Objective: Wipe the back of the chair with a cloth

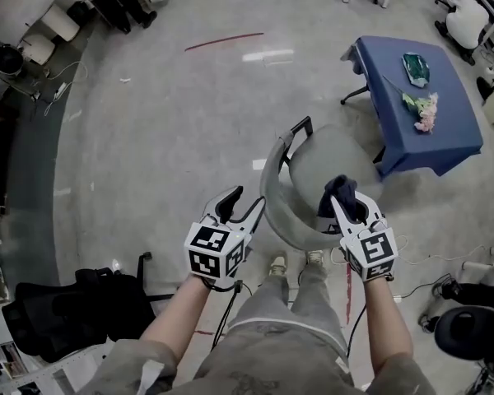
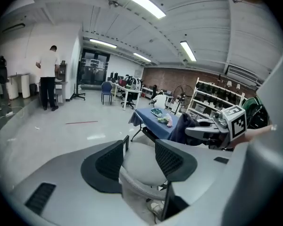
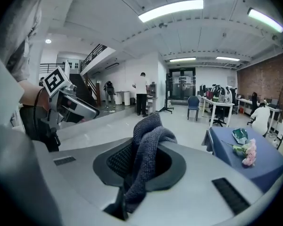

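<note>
Cloth [image 3: 146, 135], one, pinched by right gripper [image 1: 346, 199], seemingly over one chair [image 1: 309, 164].

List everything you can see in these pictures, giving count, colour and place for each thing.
chair: one, grey, on the floor in front of the person
cloth: one, dark blue-grey, in the right gripper's jaws
table: one, blue cover, right of the chair
flowers: one bunch, pink, on the table
green item: one, on the table's far end
office chair: one, black, lower left
line: one, red, on the far floor
left gripper: jaws apart, empty, beside the chair's back
right gripper: jaws shut on the cloth
</note>
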`<state>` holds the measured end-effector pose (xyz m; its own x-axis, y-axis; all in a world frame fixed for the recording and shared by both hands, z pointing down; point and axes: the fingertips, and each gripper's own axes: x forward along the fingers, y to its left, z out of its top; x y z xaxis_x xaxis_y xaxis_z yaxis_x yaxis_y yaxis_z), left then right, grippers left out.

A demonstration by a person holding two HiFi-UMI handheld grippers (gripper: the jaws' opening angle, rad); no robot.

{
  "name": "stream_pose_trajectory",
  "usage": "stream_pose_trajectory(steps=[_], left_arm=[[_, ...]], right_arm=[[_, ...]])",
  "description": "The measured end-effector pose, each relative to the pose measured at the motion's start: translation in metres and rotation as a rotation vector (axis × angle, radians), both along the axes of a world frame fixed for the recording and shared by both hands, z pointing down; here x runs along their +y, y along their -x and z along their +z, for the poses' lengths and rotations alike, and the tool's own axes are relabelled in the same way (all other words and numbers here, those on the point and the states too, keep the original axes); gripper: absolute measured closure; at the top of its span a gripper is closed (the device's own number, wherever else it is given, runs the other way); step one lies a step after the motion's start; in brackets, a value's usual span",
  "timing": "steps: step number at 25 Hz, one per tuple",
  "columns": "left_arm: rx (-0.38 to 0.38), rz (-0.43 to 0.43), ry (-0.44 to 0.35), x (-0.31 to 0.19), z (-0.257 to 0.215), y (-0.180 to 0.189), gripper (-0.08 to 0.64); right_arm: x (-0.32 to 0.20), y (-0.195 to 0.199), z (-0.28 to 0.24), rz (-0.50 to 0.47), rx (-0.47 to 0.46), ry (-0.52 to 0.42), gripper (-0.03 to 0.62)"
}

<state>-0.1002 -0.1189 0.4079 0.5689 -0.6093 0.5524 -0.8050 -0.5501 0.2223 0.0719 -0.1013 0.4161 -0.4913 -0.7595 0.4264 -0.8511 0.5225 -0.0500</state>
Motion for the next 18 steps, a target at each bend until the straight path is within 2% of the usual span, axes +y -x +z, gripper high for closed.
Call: stream_pose_trajectory(steps=[4, 11, 18], left_arm=[[-0.023, -0.042, 0.067, -0.006, 0.029, -0.007, 0.342], [-0.068, -0.175, 0.171, -0.014, 0.077, -0.012, 0.342], [-0.108, -0.258, 0.246, -0.026, 0.116, -0.01, 0.342]], right_arm=[[-0.026, -0.001, 0.03, -0.049, -0.027, 0.054, 0.525], [-0.071, -0.001, 0.083, -0.15, -0.069, 0.145, 0.525], [-0.104, -0.006, 0.146, -0.234, -0.059, 0.22, 0.525]])
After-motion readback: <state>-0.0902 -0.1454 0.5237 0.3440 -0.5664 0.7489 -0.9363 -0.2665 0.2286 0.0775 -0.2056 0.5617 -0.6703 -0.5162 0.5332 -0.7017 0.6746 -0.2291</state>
